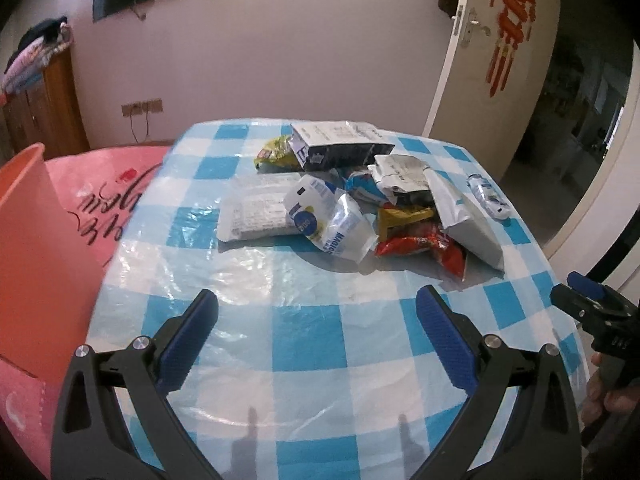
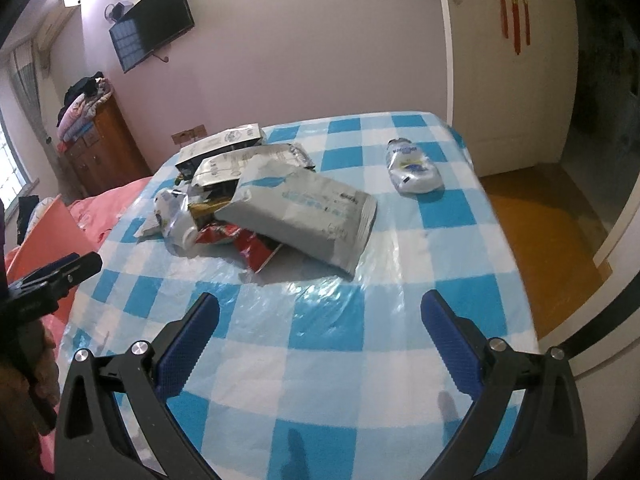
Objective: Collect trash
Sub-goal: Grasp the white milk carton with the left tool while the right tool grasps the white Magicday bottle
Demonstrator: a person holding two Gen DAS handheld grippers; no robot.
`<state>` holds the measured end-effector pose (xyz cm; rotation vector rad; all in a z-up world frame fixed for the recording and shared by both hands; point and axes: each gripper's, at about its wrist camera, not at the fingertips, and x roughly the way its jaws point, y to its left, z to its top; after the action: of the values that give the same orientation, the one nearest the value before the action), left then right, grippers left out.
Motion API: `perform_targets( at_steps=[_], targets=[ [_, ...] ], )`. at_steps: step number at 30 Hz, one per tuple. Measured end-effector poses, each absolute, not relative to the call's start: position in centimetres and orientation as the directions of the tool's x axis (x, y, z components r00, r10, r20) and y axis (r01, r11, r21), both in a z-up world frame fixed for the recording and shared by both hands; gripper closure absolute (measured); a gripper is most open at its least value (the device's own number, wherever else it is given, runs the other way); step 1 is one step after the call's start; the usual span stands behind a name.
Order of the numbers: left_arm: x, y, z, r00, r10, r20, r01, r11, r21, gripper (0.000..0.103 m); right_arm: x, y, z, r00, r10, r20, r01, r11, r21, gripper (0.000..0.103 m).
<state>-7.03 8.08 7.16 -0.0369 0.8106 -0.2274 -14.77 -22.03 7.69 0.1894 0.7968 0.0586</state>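
Left wrist view: low over the near edge of the checked tablecloth (image 1: 320, 336), facing the far wall; wrapper pile (image 1: 360, 200) at frame centre, mid-distance. Right wrist view: same near edge, further right, angled leftward; pile (image 2: 276, 200) in centre-left. Shared: tablecloth, pile, small bottle (image 1: 488, 196) (image 2: 412, 166), wall television, door.

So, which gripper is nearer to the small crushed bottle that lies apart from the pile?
Right, I judge. The right gripper hovers open with the crushed bottle ahead, slightly right. The left gripper faces the wrapper pile; the bottle lies far to its right.
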Motion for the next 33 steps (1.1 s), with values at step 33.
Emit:
perform_targets(
  at_steps=[33],
  targets=[
    [7.2,5.6,10.7,0.683,-0.253,-0.685,0.323,0.946,-0.028,0.004,3.1,-32.1,5.0,0.641,0.095,-0.762,0.141,0.961,0.239,0.022]
  ],
)
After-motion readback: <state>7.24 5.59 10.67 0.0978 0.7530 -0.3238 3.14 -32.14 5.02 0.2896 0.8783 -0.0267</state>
